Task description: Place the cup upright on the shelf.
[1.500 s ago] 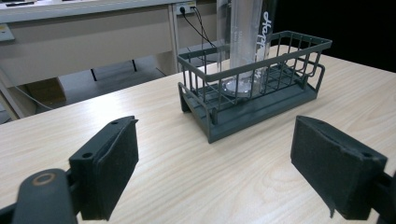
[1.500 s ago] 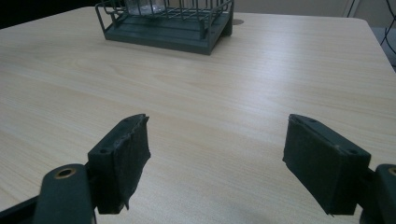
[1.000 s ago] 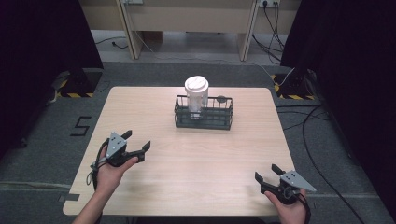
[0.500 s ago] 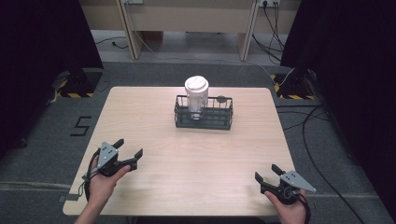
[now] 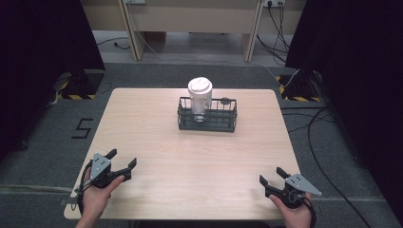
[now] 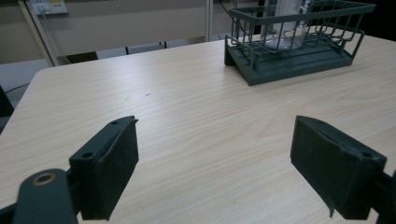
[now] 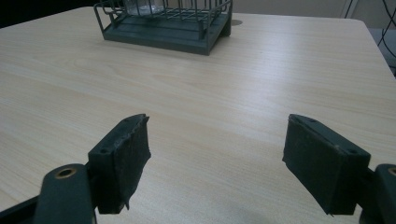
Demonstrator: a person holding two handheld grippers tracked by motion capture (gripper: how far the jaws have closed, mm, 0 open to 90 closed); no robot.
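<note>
Floor marking "5", unlabelled cup, basket

Basket: dark wire rack, rectangular, solid base, sits flat on far half of table, near centre, long side facing near edge. Cup: clear plastic, white lid on, stands upright inside basket at its left end, rises well above rim. Small dark disc lies on table just behind basket.
</note>
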